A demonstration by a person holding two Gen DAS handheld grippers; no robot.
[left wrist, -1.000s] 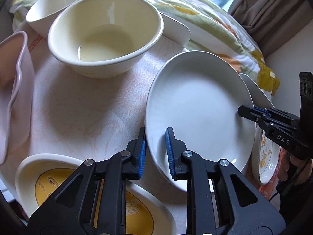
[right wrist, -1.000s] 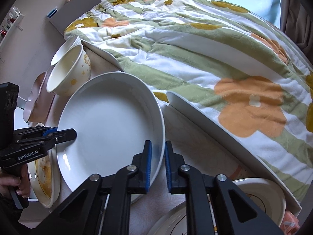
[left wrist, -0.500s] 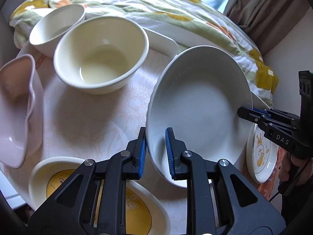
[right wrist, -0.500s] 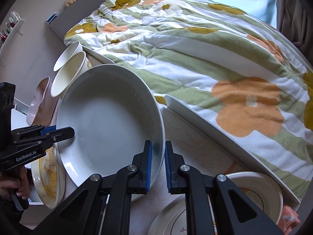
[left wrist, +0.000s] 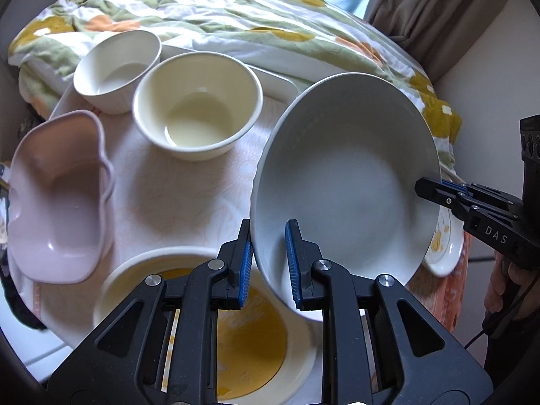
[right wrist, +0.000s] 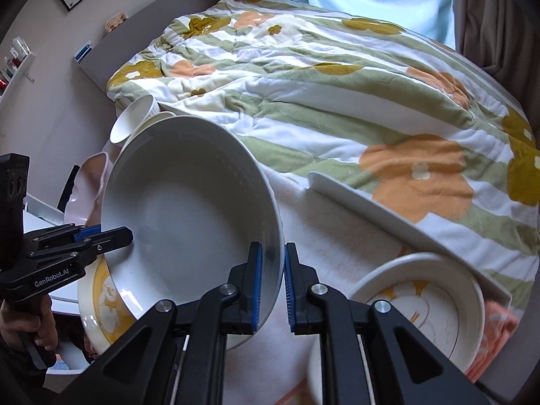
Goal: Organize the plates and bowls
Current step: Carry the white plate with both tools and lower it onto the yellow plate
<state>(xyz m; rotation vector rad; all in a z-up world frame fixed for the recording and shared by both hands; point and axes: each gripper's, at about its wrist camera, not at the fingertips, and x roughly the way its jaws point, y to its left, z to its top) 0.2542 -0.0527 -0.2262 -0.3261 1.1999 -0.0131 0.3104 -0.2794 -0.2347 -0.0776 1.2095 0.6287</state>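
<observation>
A large white deep plate (left wrist: 347, 182) (right wrist: 189, 209) hangs above the table, held by both grippers on opposite rims. My left gripper (left wrist: 268, 263) is shut on its near rim in the left wrist view. My right gripper (right wrist: 271, 287) is shut on the opposite rim, and shows at the plate's right edge (left wrist: 435, 185) in the left wrist view. Below the plate lies a yellow-patterned dish (left wrist: 256, 330). A cream bowl (left wrist: 199, 104), a smaller white bowl (left wrist: 118, 64) and a pink wavy bowl (left wrist: 57, 195) stand on the table.
A flowered quilt (right wrist: 337, 84) covers the bed behind the table. A white tray rim (right wrist: 371, 206) lies along the quilt's edge. Another yellow-patterned plate (right wrist: 422, 307) sits at the right, and one (left wrist: 442, 239) under the lifted plate's far side. A hand (right wrist: 30, 327) holds the left gripper's handle.
Both grippers have risen with the white plate, which has left the table and tilted. The bowls and dishes below now look smaller and farther away.
</observation>
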